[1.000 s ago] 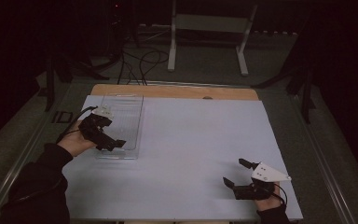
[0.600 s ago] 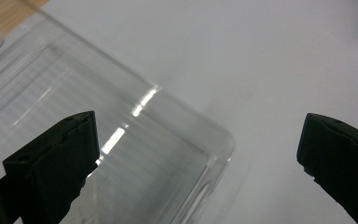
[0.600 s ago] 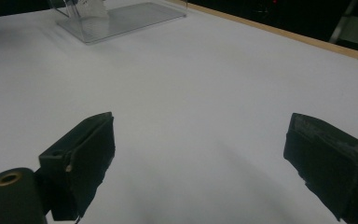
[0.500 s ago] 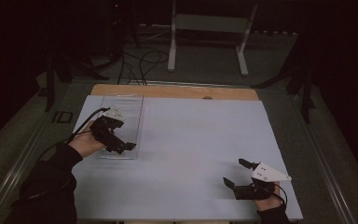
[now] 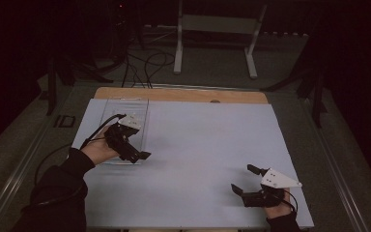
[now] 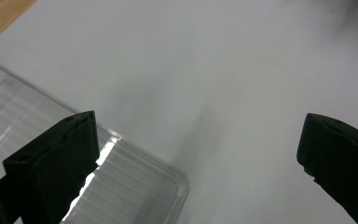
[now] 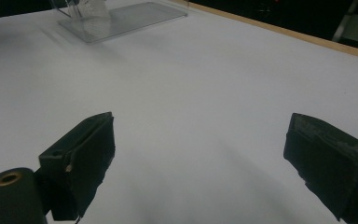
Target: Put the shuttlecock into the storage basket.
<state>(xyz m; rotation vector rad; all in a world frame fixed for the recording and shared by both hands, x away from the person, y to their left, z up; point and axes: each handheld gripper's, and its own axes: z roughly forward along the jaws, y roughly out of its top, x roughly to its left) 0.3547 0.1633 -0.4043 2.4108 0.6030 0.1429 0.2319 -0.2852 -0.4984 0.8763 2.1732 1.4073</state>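
- The clear plastic tray (image 5: 125, 116) lies flat on the pale sheet (image 5: 198, 159) that covers the worktop (image 5: 183, 94). It sits at the sheet's far left corner, with its long side running along the sheet's left edge.
- The left gripper (image 5: 137, 155) hangs over the tray's near end, at the corner that faces the middle of the sheet. The person's left hand (image 5: 96, 149) holds it from the near-left side of the tray.
- Its fingers stand wide apart with nothing between them. In the left gripper view one finger (image 6: 56, 163) is over the ribbed, rounded corner of the tray (image 6: 135, 186), while the other finger (image 6: 340, 158) is out over bare sheet beside the tray.
- Whether that finger touches the tray or only hovers above it cannot be told.
- A black cable (image 5: 101, 126) loops from the left gripper across the tray's left side.
- The right gripper (image 5: 245, 180) is well apart from the tray, near the sheet's near right corner, held by the right hand (image 5: 276, 209) at the sheet's near edge. A grey three-cornered plate (image 5: 279, 179) sits on top of it.
- Its fingers are also spread wide and hold nothing. In the right gripper view they frame bare sheet, with the tray (image 7: 121, 18) far off beyond them.
- A strip of bare wood shows along the worktop's far edge, just beyond the tray's far end.
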